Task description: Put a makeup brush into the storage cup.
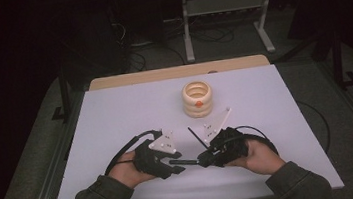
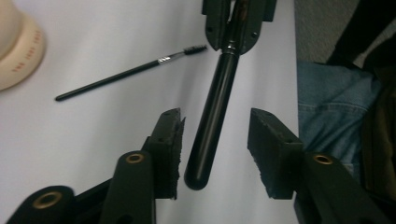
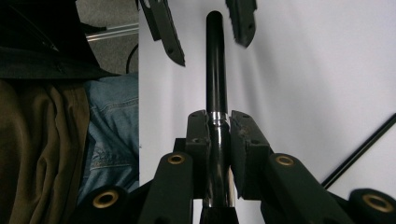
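Observation:
A glossy black tube hangs level over the white table's near half. My right gripper is shut on one end of the tube. The tube's rounded free end lies between the spread jaws of my left gripper, which is open and touches nothing. In the high view, the left gripper and right gripper face each other. A thin black brush wand lies flat on the table just beyond the grippers.
A cream ribbed ring-shaped holder with an orange spot stands at mid-table toward the far side. The table's front edge and a person's denim-clad legs are close behind the grippers. A metal stand sits on the floor beyond.

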Available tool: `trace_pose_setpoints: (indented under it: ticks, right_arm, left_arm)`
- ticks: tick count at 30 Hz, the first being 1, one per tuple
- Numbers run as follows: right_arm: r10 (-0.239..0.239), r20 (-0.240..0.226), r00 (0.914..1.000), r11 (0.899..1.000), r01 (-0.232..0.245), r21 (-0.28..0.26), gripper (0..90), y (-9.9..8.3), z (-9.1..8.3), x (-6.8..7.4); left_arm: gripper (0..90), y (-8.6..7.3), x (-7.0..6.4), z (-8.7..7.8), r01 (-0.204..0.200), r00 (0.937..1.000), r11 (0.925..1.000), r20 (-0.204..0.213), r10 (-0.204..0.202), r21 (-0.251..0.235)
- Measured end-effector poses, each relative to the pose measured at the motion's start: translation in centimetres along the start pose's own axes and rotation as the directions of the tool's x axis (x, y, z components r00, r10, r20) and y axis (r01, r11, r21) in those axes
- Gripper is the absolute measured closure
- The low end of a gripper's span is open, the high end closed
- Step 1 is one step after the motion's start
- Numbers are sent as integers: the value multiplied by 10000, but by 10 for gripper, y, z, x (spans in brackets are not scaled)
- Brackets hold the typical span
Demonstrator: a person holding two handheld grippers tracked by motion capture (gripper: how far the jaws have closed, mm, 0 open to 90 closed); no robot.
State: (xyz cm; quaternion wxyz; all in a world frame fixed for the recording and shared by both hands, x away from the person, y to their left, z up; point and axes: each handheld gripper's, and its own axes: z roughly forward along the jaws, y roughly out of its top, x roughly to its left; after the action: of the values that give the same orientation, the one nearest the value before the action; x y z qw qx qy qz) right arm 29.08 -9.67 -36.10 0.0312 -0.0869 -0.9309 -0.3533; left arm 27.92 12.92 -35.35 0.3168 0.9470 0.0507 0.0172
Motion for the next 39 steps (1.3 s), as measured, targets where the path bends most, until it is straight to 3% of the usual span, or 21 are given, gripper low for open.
trace_pose_setpoints:
  ticks: [15, 21, 25, 32, 39]
  right_arm:
    - [-181, -590, 9981, 9995, 196, 261, 774, 2, 6, 2]
    - [-451, -785, 9959, 9989, 461, 101, 774, 4, 7, 2]
    - [-504, -823, 9953, 9986, 513, 92, 771, 4, 7, 3]
    - [-204, -933, 9954, 9992, 171, -356, 701, -3, 1, -2]
    - [-320, -1015, 9943, 9995, 312, -96, 708, -6, 6, -1]
  left_arm:
    - [721, 6, -1, 8, -602, 9957, 9955, 753, 547, 728]
    - [778, 5, -2, 9, -784, 9924, 9931, 1014, 695, 870]
    - [791, 5, -4, 10, -927, 9924, 9916, 894, 846, 902]
    - [795, 2, -7, 9, -953, 9927, 9905, 831, 872, 989]
    - [795, 1, -7, 5, -969, 9930, 9915, 758, 904, 864]
